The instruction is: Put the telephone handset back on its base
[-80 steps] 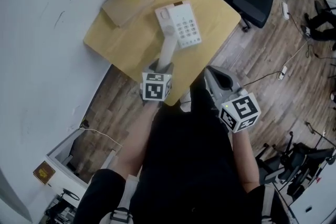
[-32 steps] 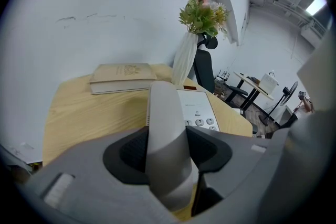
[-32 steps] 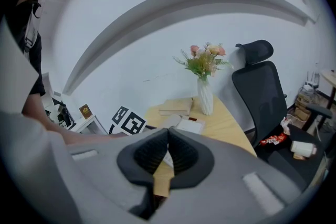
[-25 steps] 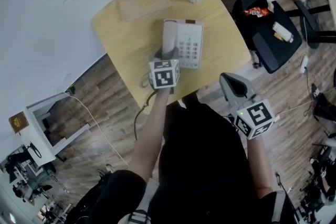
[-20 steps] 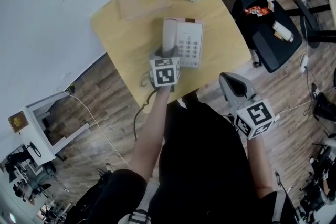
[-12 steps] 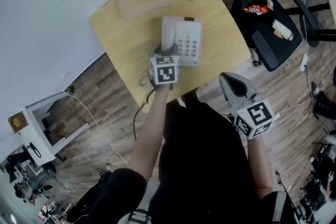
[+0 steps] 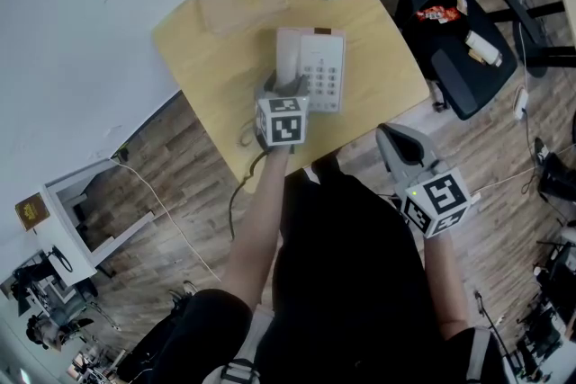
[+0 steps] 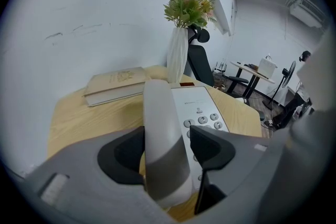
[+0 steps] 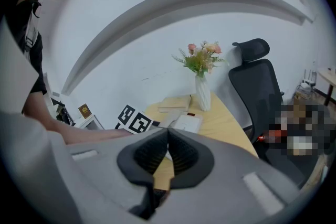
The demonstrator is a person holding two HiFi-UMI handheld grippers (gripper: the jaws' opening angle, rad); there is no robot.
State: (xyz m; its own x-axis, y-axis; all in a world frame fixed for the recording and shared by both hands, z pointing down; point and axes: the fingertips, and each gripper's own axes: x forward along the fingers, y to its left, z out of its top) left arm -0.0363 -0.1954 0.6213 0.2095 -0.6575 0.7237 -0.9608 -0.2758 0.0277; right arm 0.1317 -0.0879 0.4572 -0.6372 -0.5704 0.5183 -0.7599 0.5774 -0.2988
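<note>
Opening left jaws: your left gripper [image 8: 165, 144] has just spread its pads wide, and they stand on either side of the handset [image 8: 157, 107] without squeezing it.
Handset: it lies along the left side of the telephone base [image 8: 202, 105].
Right jaws: your right gripper [image 9: 167, 157] has its pads pressed together on nothing, well apart from the phone.
Table [image 7: 207, 49]: wooden, and it also carries a book [image 8: 115, 84] and a flower vase [image 8: 177, 55].
</note>
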